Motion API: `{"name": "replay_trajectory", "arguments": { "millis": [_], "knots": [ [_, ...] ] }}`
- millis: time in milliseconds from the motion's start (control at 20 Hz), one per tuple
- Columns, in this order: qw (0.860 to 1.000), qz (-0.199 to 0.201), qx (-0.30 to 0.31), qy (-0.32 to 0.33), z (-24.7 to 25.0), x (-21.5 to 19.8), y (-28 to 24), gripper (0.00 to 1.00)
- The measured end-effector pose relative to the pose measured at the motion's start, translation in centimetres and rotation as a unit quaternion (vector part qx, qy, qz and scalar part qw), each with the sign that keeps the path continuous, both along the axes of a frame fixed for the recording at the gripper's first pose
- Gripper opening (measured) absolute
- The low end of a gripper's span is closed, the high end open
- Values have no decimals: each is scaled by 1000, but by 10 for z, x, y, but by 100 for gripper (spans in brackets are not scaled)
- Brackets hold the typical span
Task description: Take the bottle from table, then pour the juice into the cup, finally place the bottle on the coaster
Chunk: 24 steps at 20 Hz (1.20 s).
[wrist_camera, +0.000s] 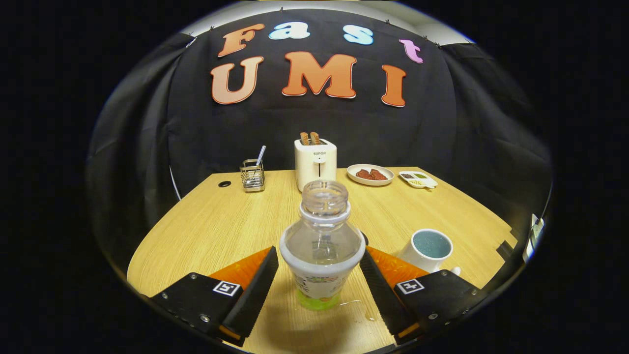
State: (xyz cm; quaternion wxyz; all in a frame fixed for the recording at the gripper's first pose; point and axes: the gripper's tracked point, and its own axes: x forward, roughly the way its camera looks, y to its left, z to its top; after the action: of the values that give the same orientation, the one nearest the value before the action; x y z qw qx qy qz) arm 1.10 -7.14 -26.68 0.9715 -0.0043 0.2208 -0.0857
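On a wooden table, black-draped booth, gripper wide around upright bottle, not touching

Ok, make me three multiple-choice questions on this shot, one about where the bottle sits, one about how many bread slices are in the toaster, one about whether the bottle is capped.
1. Where is the bottle?
A. between the gripper fingers
B. beside the toaster
C. inside the cup

2. How many bread slices stand in the toaster?
A. none
B. two
C. four

3. What state is the bottle's mouth in?
A. capped
B. open, no cap
C. covered by a hand

Answers:
1. A, the bottle stands on the table with one finger either side, apparently not yet pressing on it.
2. B, two brown slices stick up from the slots.
3. B, the threaded neck is bare and open at the top.
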Motion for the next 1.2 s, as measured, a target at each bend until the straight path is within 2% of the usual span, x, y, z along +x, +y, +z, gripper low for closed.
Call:
{"name": "replay_trajectory", "arguments": {
  "millis": [200,300,350,400,500,900,1200],
  "knots": [
    [1000,-4,1,6,-8,-1,-1,96],
    [1000,-5,2,1,-8,1,-3,86],
    [1000,-4,3,-1,-11,2,-4,72],
    [1000,-5,8,-4,-8,0,-4,66],
    [1000,-2,12,-3,-9,1,-2,62],
    [994,-15,97,-53,36,8,-5,61],
    [976,-24,200,-88,67,18,6,61]
  ]
}}
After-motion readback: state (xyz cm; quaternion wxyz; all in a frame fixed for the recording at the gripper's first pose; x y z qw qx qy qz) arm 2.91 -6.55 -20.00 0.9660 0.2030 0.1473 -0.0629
